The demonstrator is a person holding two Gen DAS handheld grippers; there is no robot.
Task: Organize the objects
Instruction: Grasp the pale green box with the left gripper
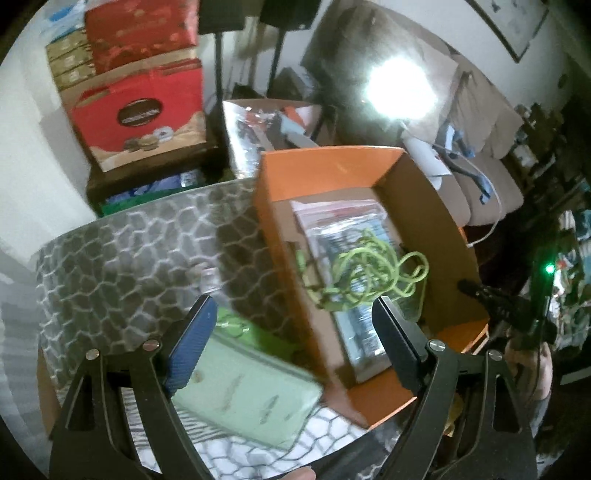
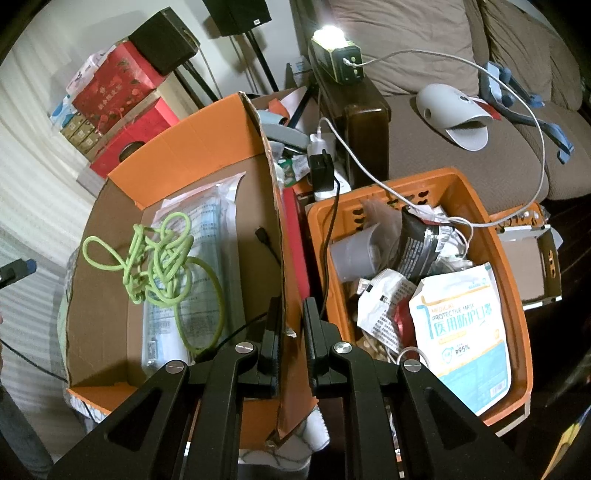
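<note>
Pinching the orange cardboard box [image 2: 192, 147] wall, the right hand-held gripper [image 2: 290, 332] steadies it while the left hand-held gripper [image 1: 291, 332], wide and empty, probably goes next for the pale green flat packet [image 1: 251, 398] on the bench [image 1: 122, 258].

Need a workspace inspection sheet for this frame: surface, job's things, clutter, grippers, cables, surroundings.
Surface: round table with a grey cracked-stone pattern; a pale green packet lies on it beside the box.
Job's things: orange cardboard box holding a clear sealed packet with a tangled green cord on top.
Clutter: orange plastic basket heaped with a mask pack, wrappers and a grey cup.
Grippers: left gripper open, nothing between the jaws; right gripper shut on the box's side wall.
Cables: white cable across the sofa into the basket; black cable running down from a plug.
Surroundings: brown sofa, stacked red gift boxes, bright lamp.
</note>
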